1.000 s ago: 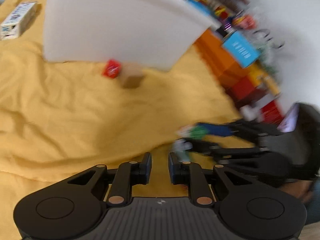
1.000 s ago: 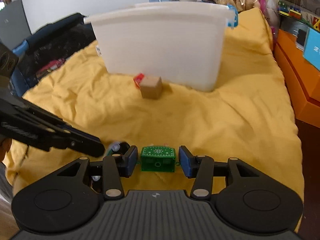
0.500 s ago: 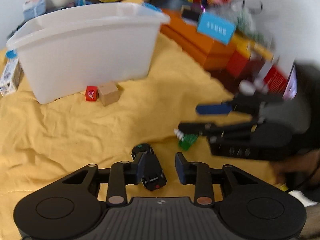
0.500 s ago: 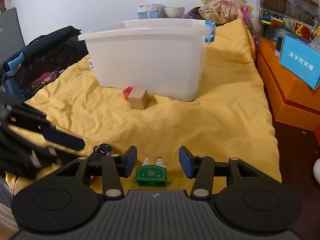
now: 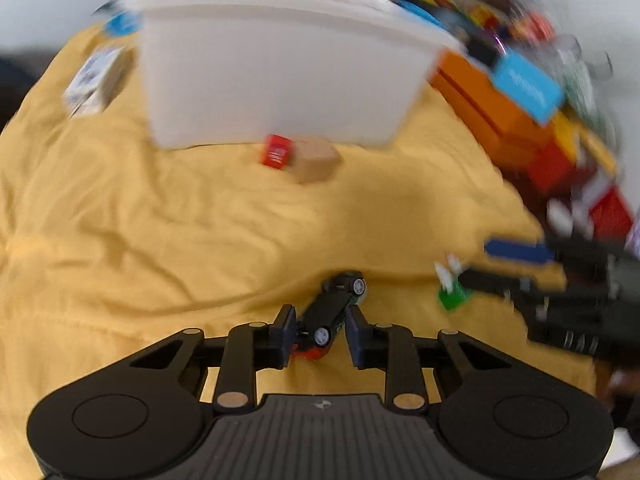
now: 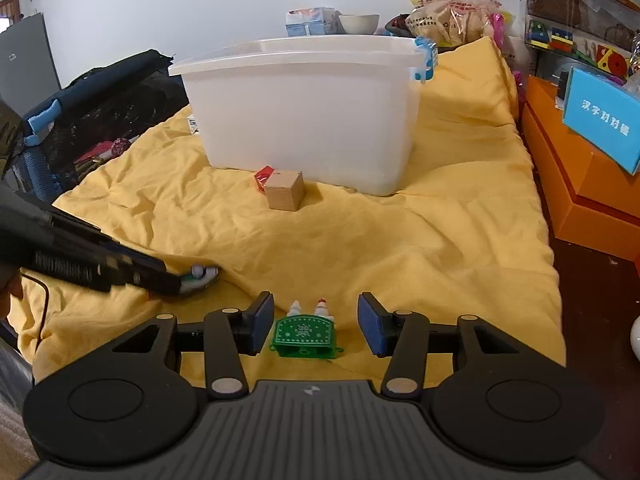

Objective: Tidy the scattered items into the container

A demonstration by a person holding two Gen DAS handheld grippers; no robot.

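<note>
Pickup step. My left gripper (image 5: 320, 334) closing around toy car (image 5: 334, 308); right gripper (image 6: 316, 326) open, straddling green toy (image 6: 305, 334). Next: clamp, carry to white bin (image 6: 304, 116) beyond.

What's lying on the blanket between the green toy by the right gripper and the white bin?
Only the wooden block and small red cube, close to the white bin; otherwise bare yellow blanket beyond the green toy, per the right wrist view.

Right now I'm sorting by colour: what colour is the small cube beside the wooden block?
Red cube, clearest in right wrist view.
</note>
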